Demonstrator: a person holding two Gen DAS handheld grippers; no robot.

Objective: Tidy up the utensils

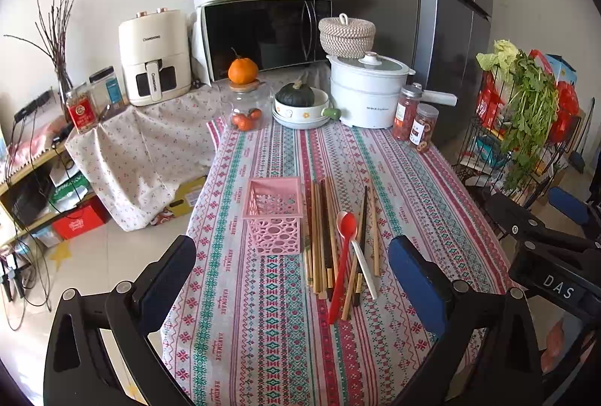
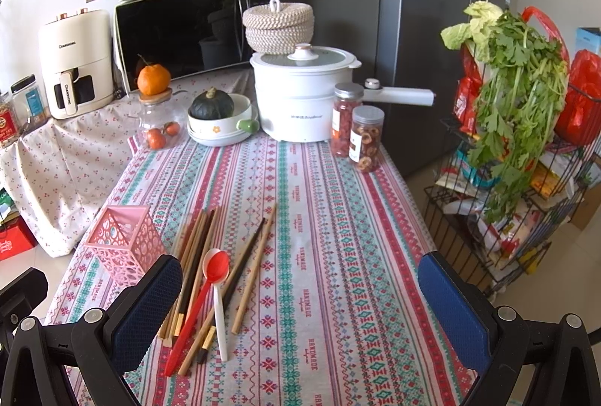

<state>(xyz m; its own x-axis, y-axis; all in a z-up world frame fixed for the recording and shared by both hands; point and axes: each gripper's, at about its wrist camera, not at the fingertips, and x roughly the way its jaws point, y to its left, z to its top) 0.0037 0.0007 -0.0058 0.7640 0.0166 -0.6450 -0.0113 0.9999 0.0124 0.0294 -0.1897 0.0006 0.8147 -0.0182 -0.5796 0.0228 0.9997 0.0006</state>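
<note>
Here, both grippers hover with jaws spread, holding nothing: left gripper (image 1: 293, 278), right gripper (image 2: 300, 297). Chopsticks (image 1: 319, 237) and two spoons (image 1: 343, 255) lie mid-tabletop toward the left edge, just right of the upright pink basket (image 1: 274, 214).

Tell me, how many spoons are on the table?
2: a red spoon and a white spoon, touching, lying among the chopsticks beside the pink basket. None seems hidden.
</note>
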